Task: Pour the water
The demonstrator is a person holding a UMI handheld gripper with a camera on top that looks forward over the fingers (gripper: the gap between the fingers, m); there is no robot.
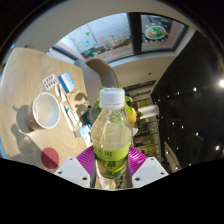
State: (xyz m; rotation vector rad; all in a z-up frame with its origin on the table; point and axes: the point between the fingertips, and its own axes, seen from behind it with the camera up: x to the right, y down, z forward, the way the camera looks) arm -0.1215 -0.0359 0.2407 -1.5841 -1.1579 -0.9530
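A clear plastic bottle (pixel 112 140) with a white cap and a green label stands upright between my fingers, filled with pale yellow-green liquid. My gripper (pixel 112 168) is shut on the bottle, its magenta pads (pixel 86 158) pressing on the label from both sides. The bottle is lifted above the wooden table (pixel 30 80). A white cup (pixel 46 109) stands on that table, beyond the fingers and off to the left of the bottle.
On the table lie a red round thing (pixel 50 157) near the left finger, a blue-and-white packet (pixel 67 83) and a white sheet (pixel 50 81) behind the cup. A grey chair (pixel 100 72) stands beyond the table. A dark panel (pixel 192 100) rises on the right.
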